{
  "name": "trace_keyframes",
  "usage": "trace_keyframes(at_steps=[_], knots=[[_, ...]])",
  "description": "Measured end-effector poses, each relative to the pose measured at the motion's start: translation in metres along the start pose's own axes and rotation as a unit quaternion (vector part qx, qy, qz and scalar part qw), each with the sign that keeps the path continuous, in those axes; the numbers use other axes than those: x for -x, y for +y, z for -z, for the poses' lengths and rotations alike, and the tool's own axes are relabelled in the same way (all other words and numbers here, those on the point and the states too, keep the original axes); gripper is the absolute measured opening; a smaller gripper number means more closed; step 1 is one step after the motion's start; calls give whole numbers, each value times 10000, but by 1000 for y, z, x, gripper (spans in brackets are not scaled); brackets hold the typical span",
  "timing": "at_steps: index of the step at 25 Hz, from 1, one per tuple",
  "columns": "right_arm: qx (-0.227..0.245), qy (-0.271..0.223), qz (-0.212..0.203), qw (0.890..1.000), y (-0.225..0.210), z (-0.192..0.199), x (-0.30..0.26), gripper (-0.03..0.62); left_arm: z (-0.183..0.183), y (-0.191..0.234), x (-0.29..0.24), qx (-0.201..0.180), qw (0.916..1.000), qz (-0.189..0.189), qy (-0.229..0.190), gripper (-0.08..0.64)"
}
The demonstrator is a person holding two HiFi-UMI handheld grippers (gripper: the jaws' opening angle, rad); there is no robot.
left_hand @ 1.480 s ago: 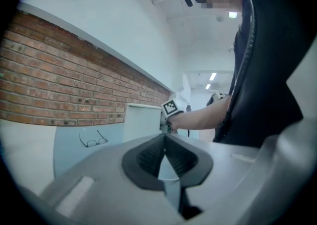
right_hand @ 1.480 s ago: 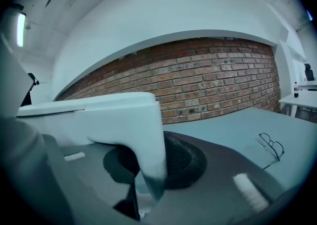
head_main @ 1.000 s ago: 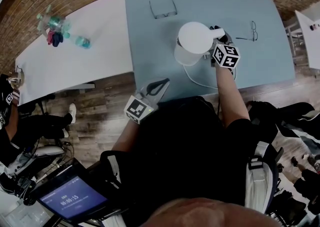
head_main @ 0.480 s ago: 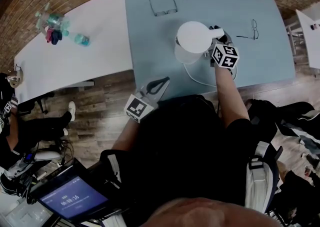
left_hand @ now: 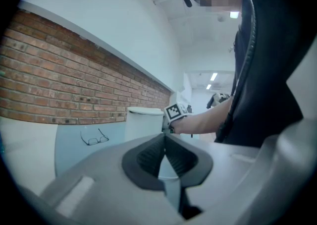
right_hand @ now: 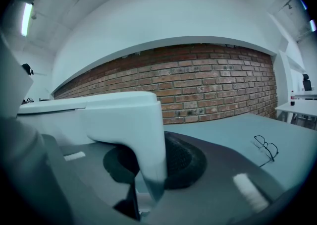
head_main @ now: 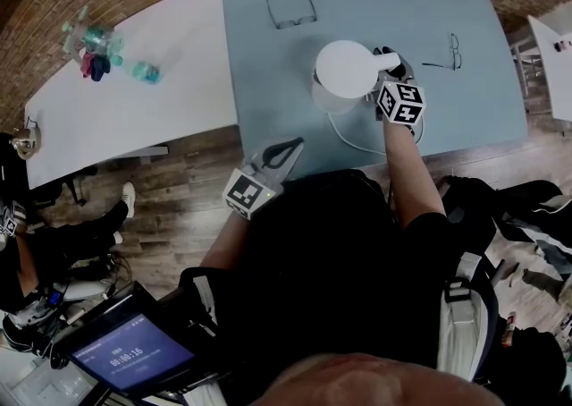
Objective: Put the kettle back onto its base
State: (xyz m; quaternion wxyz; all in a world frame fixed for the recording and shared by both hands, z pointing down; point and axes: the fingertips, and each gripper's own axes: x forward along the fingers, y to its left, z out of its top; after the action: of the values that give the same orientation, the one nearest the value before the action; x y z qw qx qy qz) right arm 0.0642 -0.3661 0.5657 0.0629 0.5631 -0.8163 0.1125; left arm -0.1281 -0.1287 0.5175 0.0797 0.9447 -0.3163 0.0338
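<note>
Biggest risk imo: the kettle [head_main: 344, 73] is hovering or sitting over the blue table [head_main: 465, 100] with its base hidden underneath, so it could be landing off-centre or on the cord [head_main: 351, 139] and tipping. The right gripper [right_hand: 148, 167] is squeezing the kettle's handle [right_hand: 141, 130] with its jaws partway closed. The left gripper [left_hand: 166, 155] is idling by the table edge, jaws pressed together on nothing.

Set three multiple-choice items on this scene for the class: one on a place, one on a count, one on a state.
1. The kettle sits over: A a shelf; B the blue table; C a stool.
2. Pairs of glasses on that table: A one; B two; C four.
3. The right gripper is: A open; B shut on glasses; C shut on the kettle handle.
Answers: B, blue tabletop surrounds it; B, one far, one at right; C, jaws clamp the handle.
</note>
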Motion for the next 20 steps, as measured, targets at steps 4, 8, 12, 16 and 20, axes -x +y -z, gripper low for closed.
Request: trace_keyframes(at_steps=[4, 8, 12, 16, 20], knots=[[85, 2, 26, 10000, -1, 1, 1, 81, 0, -1, -1, -8, 10000, 28, -10, 2], [293, 53, 11, 9996, -1, 2, 1, 69, -1, -3, -3, 6, 10000, 62, -23, 2], [319, 51, -16, 9995, -1, 1, 1, 69, -1, -3, -4, 6, 10000, 67, -28, 2], [387, 56, -57, 9992, 0, 2, 2, 67, 0, -3, -3, 6, 10000, 83, -24, 2], [442, 84, -116, 9989, 2, 3, 3, 67, 1, -5, -3, 14, 9999, 118, -6, 2]])
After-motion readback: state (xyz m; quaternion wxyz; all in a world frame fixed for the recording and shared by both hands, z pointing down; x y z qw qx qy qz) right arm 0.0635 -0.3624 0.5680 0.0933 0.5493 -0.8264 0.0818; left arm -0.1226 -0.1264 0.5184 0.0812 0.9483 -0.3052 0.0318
